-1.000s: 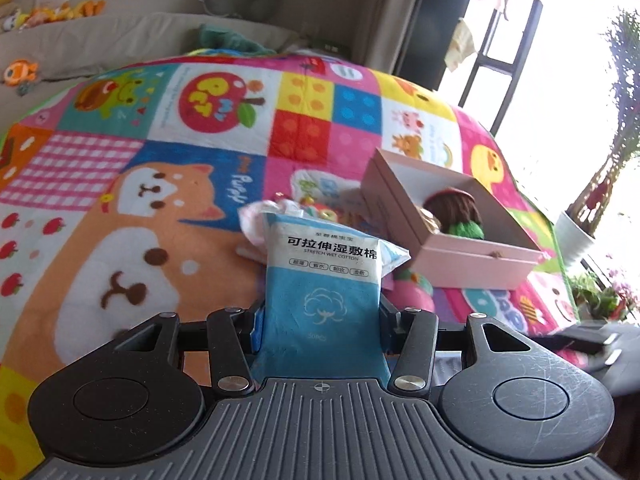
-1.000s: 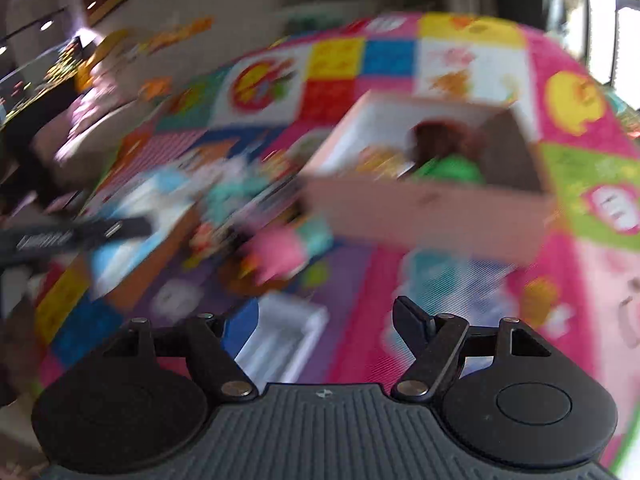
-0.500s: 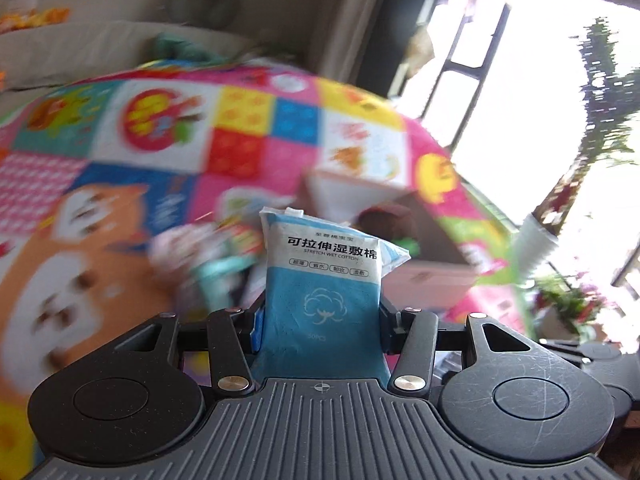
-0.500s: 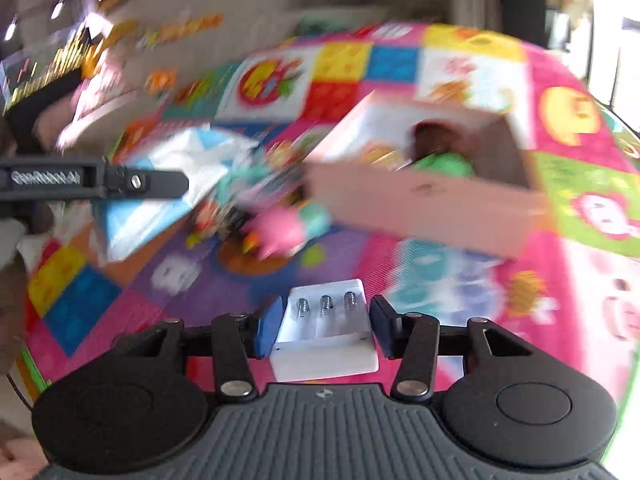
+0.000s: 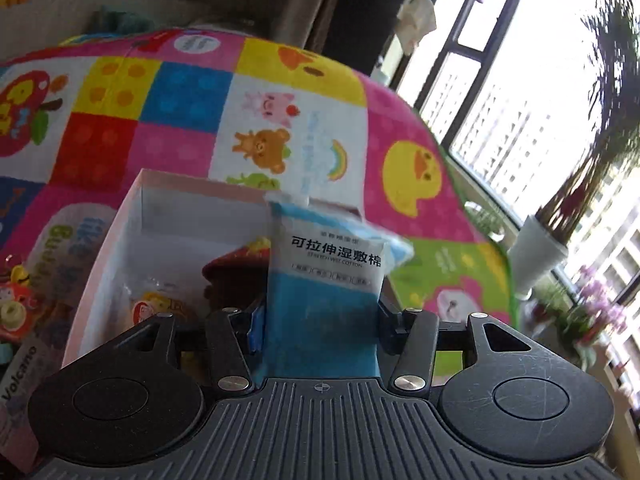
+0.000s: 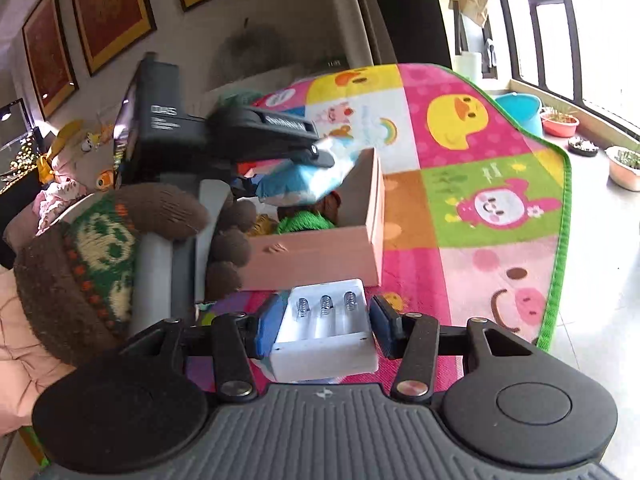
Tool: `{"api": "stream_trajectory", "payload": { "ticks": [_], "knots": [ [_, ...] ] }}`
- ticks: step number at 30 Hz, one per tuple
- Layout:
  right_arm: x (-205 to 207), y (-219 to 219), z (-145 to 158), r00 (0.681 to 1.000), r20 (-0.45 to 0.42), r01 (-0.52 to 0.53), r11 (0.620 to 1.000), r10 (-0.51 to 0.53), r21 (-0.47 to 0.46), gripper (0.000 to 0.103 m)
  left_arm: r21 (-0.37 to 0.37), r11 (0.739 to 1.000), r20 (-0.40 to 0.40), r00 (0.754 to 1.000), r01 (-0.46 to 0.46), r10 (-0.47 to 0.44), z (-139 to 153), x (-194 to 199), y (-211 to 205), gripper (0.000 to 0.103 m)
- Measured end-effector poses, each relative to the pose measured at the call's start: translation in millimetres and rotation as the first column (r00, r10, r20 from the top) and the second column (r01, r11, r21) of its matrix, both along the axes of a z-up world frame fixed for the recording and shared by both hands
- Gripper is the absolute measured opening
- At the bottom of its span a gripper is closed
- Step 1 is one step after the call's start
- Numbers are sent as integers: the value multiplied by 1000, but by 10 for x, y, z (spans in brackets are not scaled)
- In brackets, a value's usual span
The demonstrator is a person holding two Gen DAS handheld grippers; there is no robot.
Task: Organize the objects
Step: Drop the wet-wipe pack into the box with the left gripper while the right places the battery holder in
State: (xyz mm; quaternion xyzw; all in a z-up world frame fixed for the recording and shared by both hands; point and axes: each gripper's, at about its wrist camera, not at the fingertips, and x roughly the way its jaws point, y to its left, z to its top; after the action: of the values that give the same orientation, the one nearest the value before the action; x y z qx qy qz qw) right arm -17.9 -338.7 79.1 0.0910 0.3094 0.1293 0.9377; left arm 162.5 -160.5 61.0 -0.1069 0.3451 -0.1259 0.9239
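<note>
My left gripper (image 5: 320,312) is shut on a blue and white wet cotton pack (image 5: 326,280) and holds it over the open pink box (image 5: 120,216). The box holds a brown and green knitted toy (image 6: 306,216) and a small packet (image 5: 160,304). In the right wrist view the left gripper (image 6: 280,136) hangs over the box (image 6: 320,248) with the pack (image 6: 304,182) in it. My right gripper (image 6: 322,320) is shut on a white battery holder (image 6: 324,332) with three springs, just in front of the box's near wall.
The box sits on a colourful patchwork play mat (image 6: 480,200). Small toys (image 5: 16,300) lie left of the box. A gloved hand (image 6: 120,240) holds the left gripper. Plant pots (image 6: 624,164) and a white planter (image 5: 536,256) stand by the window.
My left gripper carried the pack right, over the box. My right gripper closed on the battery holder, lifted it and brought it up to the box.
</note>
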Motion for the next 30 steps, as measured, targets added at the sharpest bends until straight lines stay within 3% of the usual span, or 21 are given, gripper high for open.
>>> {"api": "stream_trajectory", "payload": {
  "ticks": [2,4,7,10,12,15,17,18,20,21,22,26,30],
  "knots": [
    [30,-47,-50,1000,-5,9,1000,-9,1,48,76,996,5,999,43,-43,-18,-101,-55,56],
    [76,-84,-92,1000,-16,15,1000,-15,10,48,91,994,15,998,65,-67,23,-184,-41,57],
    [140,-94,-127,1000,-19,24,1000,-24,10,48,61,997,17,998,52,-54,138,-284,91,57],
    [151,-95,-142,1000,-17,16,1000,-15,23,48,8,1000,120,992,23,-23,308,-430,231,54],
    [173,-88,-153,1000,-21,21,999,-20,24,48,-30,998,135,989,60,-56,369,-399,229,54],
    [203,-81,-167,999,-32,31,999,-30,27,48,-72,992,62,993,107,-103,265,-207,141,52],
    [197,-78,-157,999,-32,32,999,-31,25,48,-97,984,72,987,148,-141,218,-132,75,40],
    [193,-81,-155,999,-30,34,999,-33,22,48,-143,975,33,985,172,-169,166,-64,47,31],
    [189,-95,-150,999,-32,36,999,-36,17,48,-267,945,-100,969,191,-225,3,109,20,31],
    [192,-100,-148,999,-34,42,999,-41,13,48,-301,936,-138,963,183,-233,-74,148,19,30],
    [192,-104,-143,998,-34,47,999,-47,10,48,-303,936,-126,966,180,-226,-82,117,35,29],
    [150,-129,-95,999,-26,48,999,-47,17,48,-218,950,7,974,222,-226,120,-183,173,30],
    [206,-80,-7,999,-23,23,999,-23,22,48,1,973,161,961,229,-226,310,-699,510,30]
  ]
}}
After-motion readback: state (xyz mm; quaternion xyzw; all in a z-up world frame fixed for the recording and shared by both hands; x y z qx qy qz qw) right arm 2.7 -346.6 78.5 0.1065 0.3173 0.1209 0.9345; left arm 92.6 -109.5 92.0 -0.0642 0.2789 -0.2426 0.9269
